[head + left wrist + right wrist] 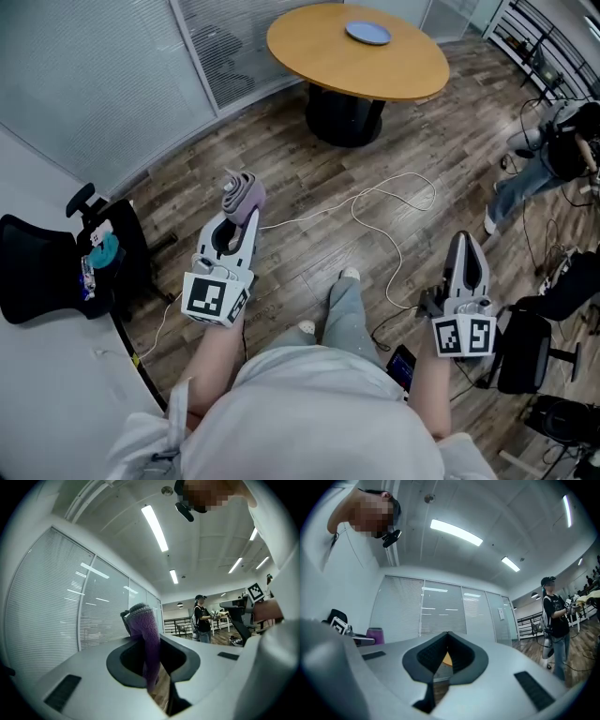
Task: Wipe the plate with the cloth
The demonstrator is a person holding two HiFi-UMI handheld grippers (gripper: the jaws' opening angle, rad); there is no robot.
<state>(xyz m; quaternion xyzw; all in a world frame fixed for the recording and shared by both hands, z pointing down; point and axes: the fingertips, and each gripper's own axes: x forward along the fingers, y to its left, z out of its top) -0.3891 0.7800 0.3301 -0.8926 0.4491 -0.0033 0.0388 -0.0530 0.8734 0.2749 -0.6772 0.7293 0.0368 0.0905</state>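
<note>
A blue plate [368, 34] lies on a round wooden table [319, 52] far ahead of me, well out of reach of both grippers. My left gripper [241, 194] is shut on a purple knitted cloth [247, 197], held at waist height and pointing up and forward. In the left gripper view the cloth [146, 637] hangs down between the jaws. At my right side the right gripper [466, 240] is shut with nothing in it; its closed tips [447, 634] point toward the table. The right gripper view also catches the cloth [375, 635] at its left edge.
Wooden floor lies between me and the table, crossed by a white cable [394, 202]. A black office chair [42, 267] stands at my left, another black chair [525, 349] at my right. A person [553, 150] stands at the far right. Blinded glass walls [112, 75] run along the left.
</note>
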